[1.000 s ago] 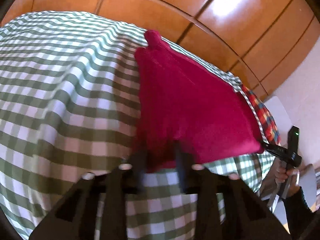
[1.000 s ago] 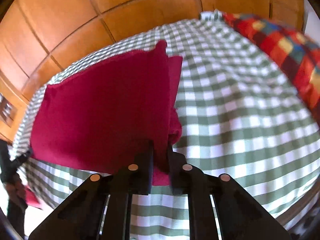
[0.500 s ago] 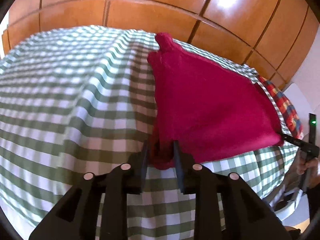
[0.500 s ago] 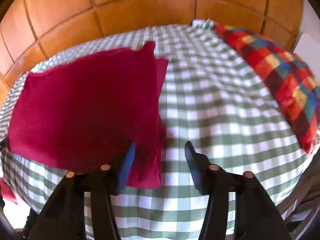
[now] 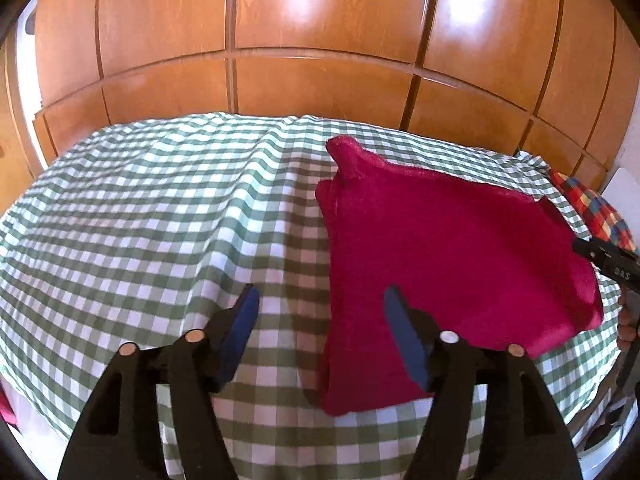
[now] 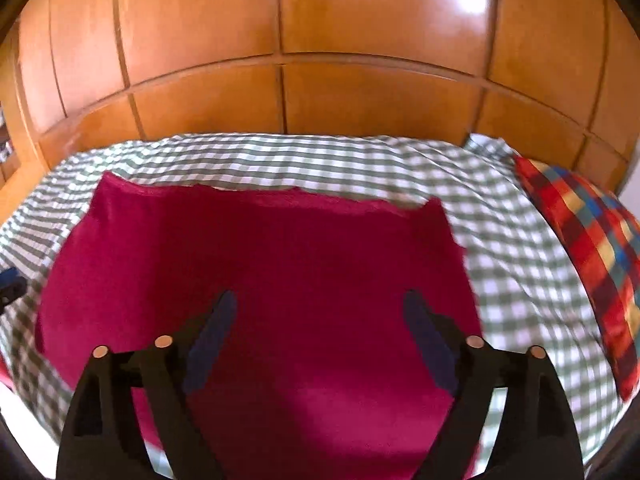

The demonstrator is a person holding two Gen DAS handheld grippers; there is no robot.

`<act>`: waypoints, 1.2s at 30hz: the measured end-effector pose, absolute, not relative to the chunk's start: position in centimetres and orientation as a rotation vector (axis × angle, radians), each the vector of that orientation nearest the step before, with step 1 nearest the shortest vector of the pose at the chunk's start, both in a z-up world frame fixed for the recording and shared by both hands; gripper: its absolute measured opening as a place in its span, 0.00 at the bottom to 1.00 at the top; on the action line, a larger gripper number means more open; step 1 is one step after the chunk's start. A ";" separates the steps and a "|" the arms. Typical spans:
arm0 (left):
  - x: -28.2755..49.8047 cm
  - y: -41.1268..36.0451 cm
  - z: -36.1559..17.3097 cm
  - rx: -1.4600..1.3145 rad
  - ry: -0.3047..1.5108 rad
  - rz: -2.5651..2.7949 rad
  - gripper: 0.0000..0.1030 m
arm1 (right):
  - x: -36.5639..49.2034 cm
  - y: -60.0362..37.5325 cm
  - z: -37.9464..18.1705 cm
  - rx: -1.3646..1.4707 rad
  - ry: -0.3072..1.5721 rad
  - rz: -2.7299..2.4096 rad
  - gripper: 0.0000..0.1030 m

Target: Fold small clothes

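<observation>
Looking along your left gripper (image 5: 320, 312), you see the crimson cloth (image 5: 452, 264) lying flat on the green-checked bedspread (image 5: 160, 216), folded over itself, with its near left edge running just inside the right-hand finger. The jaws are opening and nothing sits between the pads but checked cover; the cloth's edge passes under the right pad without being pinched.

Your right gripper (image 6: 320, 336) hovers directly above the crimson cloth (image 6: 264, 280), jaws also opening and released, with the fabric spread beneath both fingers rather than caught by them. From that view the cloth's long axis runs side to side, its far edge parallel to the wooden panelling (image 6: 304, 92) beyond it.

The relation that matters: the cloth lies to the right of your left jaws and squarely under your right jaws, so your right hand is the nearer one to its middle, while your left sits at its left border. A next fold probably means taking one short end and carrying it along that long axis.

No container is in view; a plaid cushion (image 6: 588, 248) rests well to the right of the cloth.
</observation>
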State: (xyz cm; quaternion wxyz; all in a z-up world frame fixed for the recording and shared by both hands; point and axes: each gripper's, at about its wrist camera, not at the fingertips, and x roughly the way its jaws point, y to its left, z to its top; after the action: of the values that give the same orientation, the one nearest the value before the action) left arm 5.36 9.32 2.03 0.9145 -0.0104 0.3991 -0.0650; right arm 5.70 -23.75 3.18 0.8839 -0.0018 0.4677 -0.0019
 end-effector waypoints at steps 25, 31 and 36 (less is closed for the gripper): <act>9.8 9.1 0.5 -0.012 0.874 -0.120 0.56 | 6.8 -24.9 -2.9 0.043 0.956 -0.069 0.96; 13.4 11.4 -0.1 -0.203 0.927 -0.216 0.45 | 6.8 -24.9 -2.9 0.042 0.952 -0.069 0.96; 16.8 11.5 -1.7 -0.308 0.987 -0.302 0.44 | 6.7 -25.0 -2.9 0.045 0.951 -0.066 0.96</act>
State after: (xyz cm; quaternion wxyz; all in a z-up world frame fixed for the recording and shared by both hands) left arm 16.83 11.47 -1.69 0.8585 -0.1466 0.4699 -0.1439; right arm 6.73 -25.03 -2.86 0.8883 0.0218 0.4576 -0.0318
